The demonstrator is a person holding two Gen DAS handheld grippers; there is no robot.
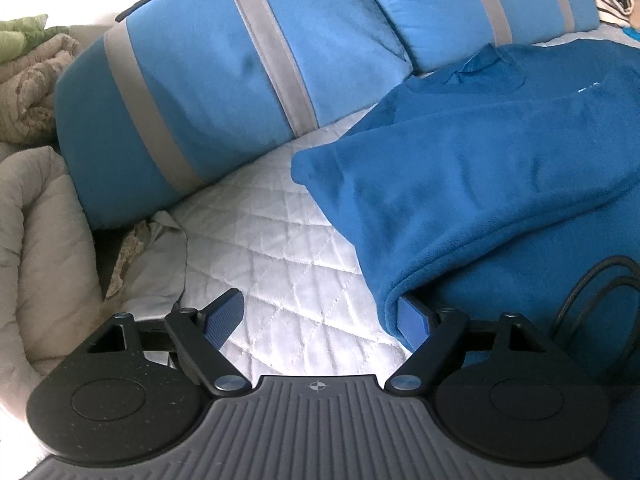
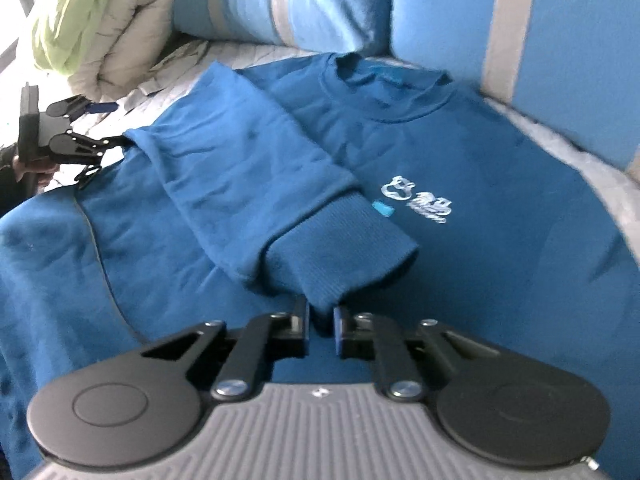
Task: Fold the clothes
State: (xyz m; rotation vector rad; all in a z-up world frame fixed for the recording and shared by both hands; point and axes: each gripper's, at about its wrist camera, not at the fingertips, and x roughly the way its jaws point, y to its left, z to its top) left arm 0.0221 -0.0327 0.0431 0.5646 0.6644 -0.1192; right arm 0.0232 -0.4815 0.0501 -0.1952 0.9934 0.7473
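- Right gripper (image 2: pixel 321 326) has its jaws pinched nearly together on the ribbed cuff (image 2: pixel 340 256) of the sweatshirt sleeve, fabric bunched in the narrow gap between the pads.
- Left gripper (image 1: pixel 320 316) is spread wide. One blue pad sits bare over the bedding, the other is tucked under the edge of the sweatshirt (image 1: pixel 480 168), so cloth drapes over that finger but nothing's actually squeezed.
- From the right wrist view you can spot the left gripper (image 2: pixel 94 128) out at the sweatshirt's far-left edge, jaws apart, with a bit of the person's hand (image 2: pixel 24 164) behind it.
- That sleeve (image 2: pixel 240 168) is folded diagonally across the chest, cuff end lying just beside the white logo print (image 2: pixel 418 199).
- Sweatshirt (image 2: pixel 480 160) is deep blue, lying front-up on the white quilted bedspread (image 1: pixel 272 232), collar (image 2: pixel 390 92) pointing toward the pillows.
- Two light-blue pillows with grey stripes (image 1: pixel 208 92) lean at the head of the bed, right behind the collar.
- Off to the side there's a rolled beige comforter (image 1: pixel 36 240) and something green (image 2: pixel 76 12) piled on top.
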